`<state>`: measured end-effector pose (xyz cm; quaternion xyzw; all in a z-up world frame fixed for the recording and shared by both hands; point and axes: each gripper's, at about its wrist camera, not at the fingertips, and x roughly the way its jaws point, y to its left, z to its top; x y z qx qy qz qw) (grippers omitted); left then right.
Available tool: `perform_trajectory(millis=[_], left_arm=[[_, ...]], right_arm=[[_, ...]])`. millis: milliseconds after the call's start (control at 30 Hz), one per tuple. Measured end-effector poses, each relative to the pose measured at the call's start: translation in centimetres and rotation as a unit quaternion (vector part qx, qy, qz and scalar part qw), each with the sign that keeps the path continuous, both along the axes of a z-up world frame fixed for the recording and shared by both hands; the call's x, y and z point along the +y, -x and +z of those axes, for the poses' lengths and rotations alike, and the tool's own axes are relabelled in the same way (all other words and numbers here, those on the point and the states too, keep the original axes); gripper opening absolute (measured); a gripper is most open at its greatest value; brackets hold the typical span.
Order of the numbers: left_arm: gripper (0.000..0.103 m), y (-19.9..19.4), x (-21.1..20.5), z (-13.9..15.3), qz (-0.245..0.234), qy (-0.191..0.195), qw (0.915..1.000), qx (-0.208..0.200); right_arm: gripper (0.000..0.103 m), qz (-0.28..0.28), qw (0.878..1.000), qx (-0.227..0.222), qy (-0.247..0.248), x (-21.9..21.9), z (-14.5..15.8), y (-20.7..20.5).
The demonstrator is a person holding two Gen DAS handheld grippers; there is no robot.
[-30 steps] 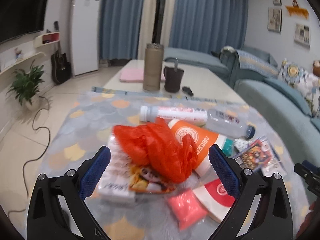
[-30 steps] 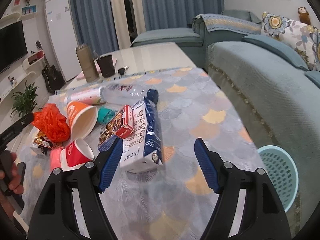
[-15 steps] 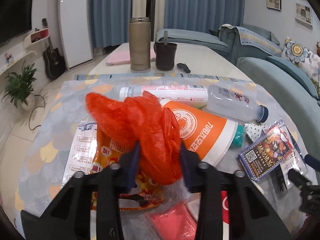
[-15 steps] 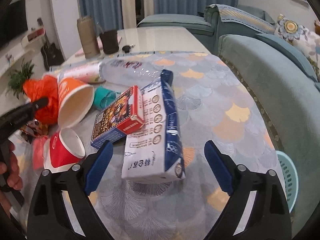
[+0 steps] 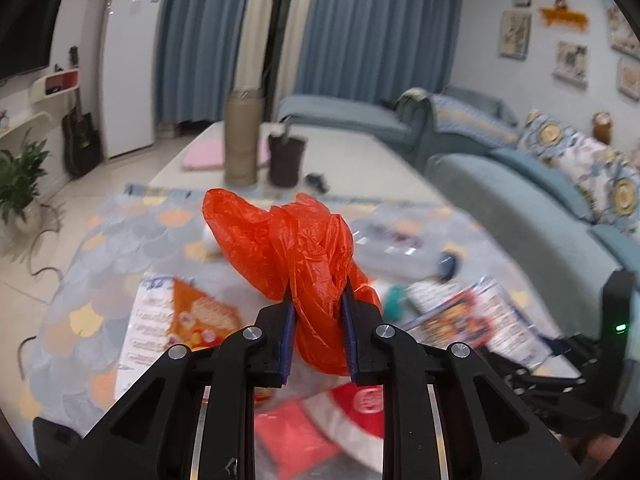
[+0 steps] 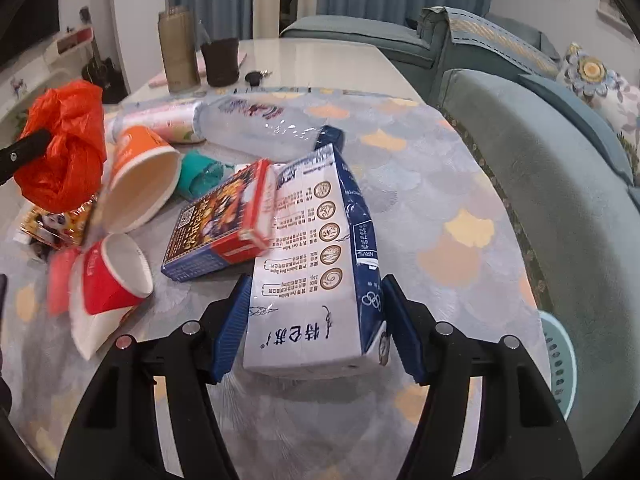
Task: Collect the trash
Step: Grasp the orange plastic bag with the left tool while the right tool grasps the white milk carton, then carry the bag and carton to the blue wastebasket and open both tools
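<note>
A crumpled orange plastic bag [image 5: 280, 240] sits between the blue pads of my left gripper [image 5: 316, 292], whose jaws are closing and pinch its lower folds. The bag hangs raised above the littered table; the right wrist view shows the bag [image 6: 64, 148] at the far left. A white and blue milk carton [image 6: 316, 240] lies flat on the tablecloth between the jaws of my right gripper [image 6: 318, 280]. Those jaws are closing, and their pads meet the carton's two long sides.
Beside the carton lie a red and blue box [image 6: 224, 228], an orange paper cup [image 6: 140, 176], a red cup [image 6: 116, 276] and a clear bottle [image 6: 256, 128]. A thermos [image 6: 176, 52] and dark mug [image 6: 220, 60] stand behind. A teal basket [image 6: 560, 360] sits on the floor by the sofa [image 6: 540, 180].
My left jaws went from wide open to pinched on the orange bag and raised it off the pile. My right gripper came down around the milk carton and its jaws narrowed onto it.
</note>
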<state>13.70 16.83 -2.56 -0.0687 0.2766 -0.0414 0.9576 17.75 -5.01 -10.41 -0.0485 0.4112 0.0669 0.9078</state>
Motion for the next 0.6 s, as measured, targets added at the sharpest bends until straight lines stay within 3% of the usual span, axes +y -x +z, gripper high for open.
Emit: perform_trajectory(millis=[233, 467, 600], left_arm=[[0.018, 2.3, -4.2, 4.1, -0.066, 0.016, 0.9966, -0.047], [0.018, 3.7, -12.2, 6.4, -0.156, 0.031, 0.9846, -0.073], [0.018, 4.0, -18.5, 7.0, -0.211, 0.031, 0.9739, -0.078]], right_arm=[[0.061, -0.039, 0.997, -0.046, -0.042, -5.2, 4.0, 3.5], [0.061, -0.107, 0.987, -0.099, -0.070, -13.2, 8.1, 7.7], [0.061, -0.163, 0.978, -0.118, -0.058, -18.3, 8.8, 9.7]])
